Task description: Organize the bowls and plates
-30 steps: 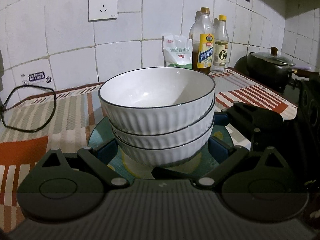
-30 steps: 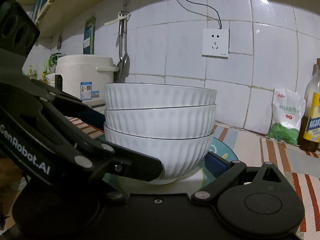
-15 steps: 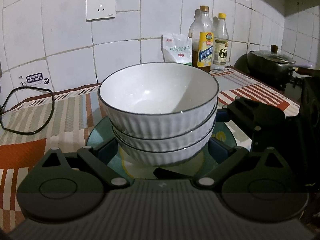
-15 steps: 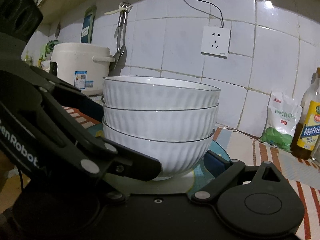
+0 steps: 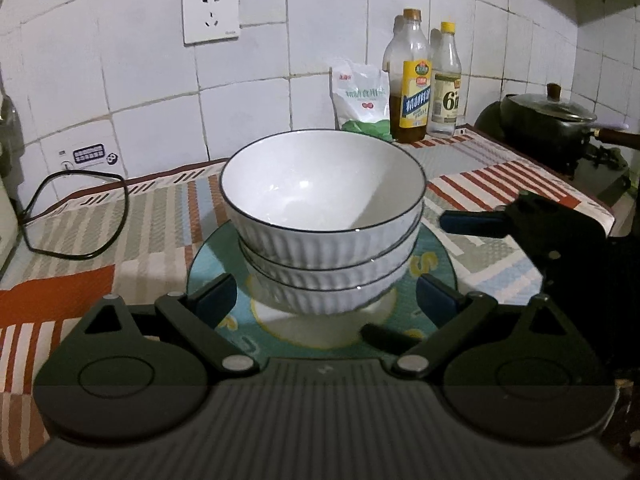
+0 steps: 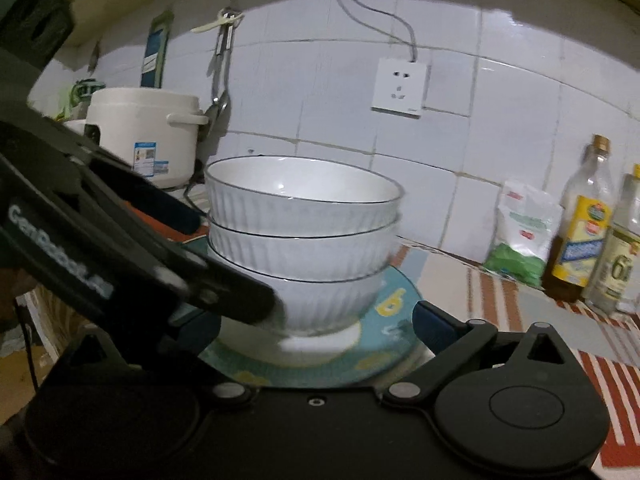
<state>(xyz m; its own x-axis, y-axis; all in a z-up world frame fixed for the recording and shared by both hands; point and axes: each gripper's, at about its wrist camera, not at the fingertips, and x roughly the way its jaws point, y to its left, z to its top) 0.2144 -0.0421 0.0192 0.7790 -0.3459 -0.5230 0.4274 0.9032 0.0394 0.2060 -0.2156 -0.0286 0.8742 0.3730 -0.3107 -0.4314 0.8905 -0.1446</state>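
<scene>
Three white ribbed bowls (image 5: 322,216) with dark rims sit nested on a teal plate (image 5: 434,258) with yellow letters, on the striped cloth. My left gripper (image 5: 326,300) is open at the plate's near edge, one finger at each side of the lowest bowl's foot and apart from it. In the right wrist view the same bowls (image 6: 304,236) stand on the plate (image 6: 390,338). My right gripper (image 6: 316,332) is open before it, and its left finger is partly hidden behind the left gripper's body (image 6: 60,240). The right gripper's blue-padded finger (image 5: 472,222) shows beside the bowls.
Against the tiled wall stand two bottles (image 5: 412,80) and a white and green bag (image 5: 362,100). A lidded black pot (image 5: 548,118) sits at the far right. A black cable (image 5: 76,216) loops at the left. A white rice cooker (image 6: 140,136) stands behind the left gripper.
Both grippers have drawn back and risen, so the bowls look smaller and are seen more from above. The stack has stayed on the plate. The right view is blurred by motion.
</scene>
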